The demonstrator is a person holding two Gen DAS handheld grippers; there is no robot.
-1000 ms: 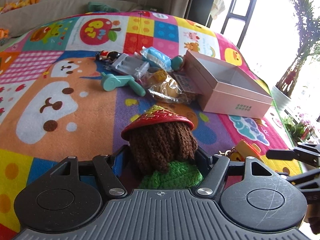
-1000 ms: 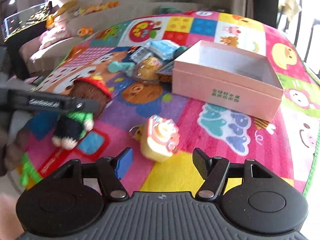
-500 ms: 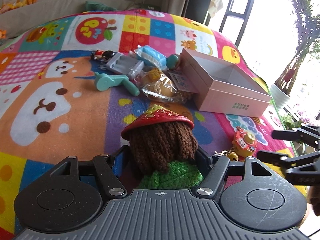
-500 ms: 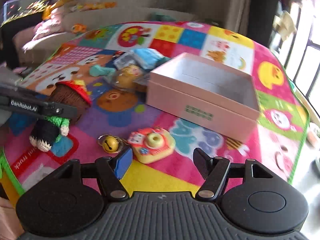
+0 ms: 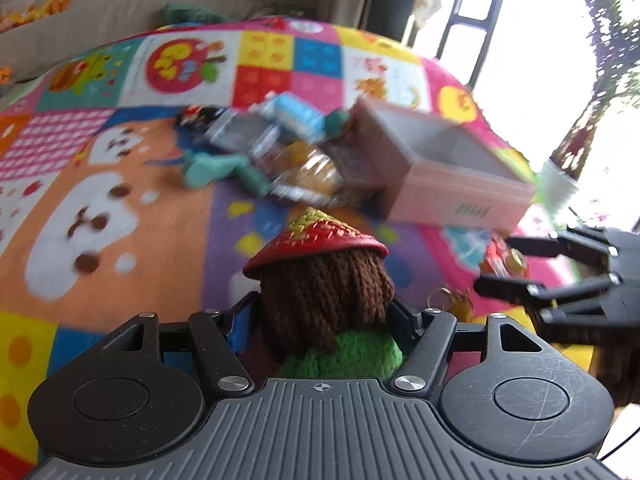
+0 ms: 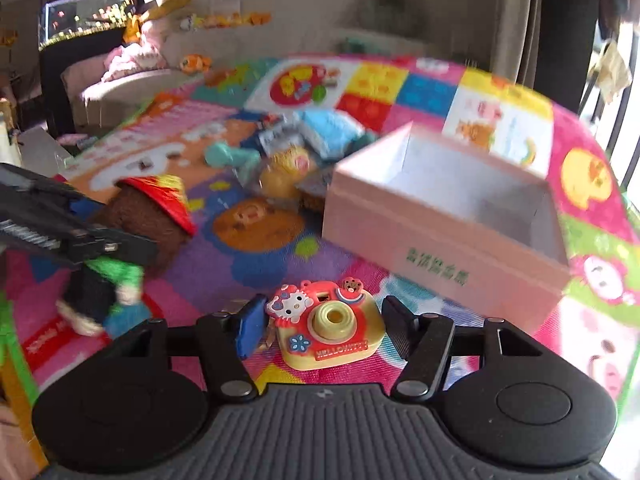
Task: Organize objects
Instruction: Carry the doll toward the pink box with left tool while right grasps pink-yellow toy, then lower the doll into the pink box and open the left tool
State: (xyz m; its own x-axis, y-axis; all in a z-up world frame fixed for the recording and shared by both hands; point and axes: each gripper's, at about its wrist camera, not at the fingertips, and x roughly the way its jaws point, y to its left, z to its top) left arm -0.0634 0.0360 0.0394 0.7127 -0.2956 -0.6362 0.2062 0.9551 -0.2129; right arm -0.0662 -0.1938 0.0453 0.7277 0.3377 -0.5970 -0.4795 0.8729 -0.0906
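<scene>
One doll (image 5: 320,280), one toy camera (image 6: 326,330), one box (image 6: 444,224).

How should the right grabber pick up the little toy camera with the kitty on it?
Pinch the toy camera across its two short sides, coming in low from the near side. It lies flat on the mat, lens up, and the right gripper already stands open with one finger on each side, so closing there should hold the body. Skip the bumpy kitty decoration and the key ring; they would likely slip.

I work in a home living room, on a patchwork cartoon play mat (image 5: 160,216). Behind the mat stand a beige sofa (image 6: 120,88) strewn with plush toys (image 6: 194,63), a lit glass display case (image 6: 88,16), curtains and a potted plant (image 5: 576,148) by the bright window.
</scene>
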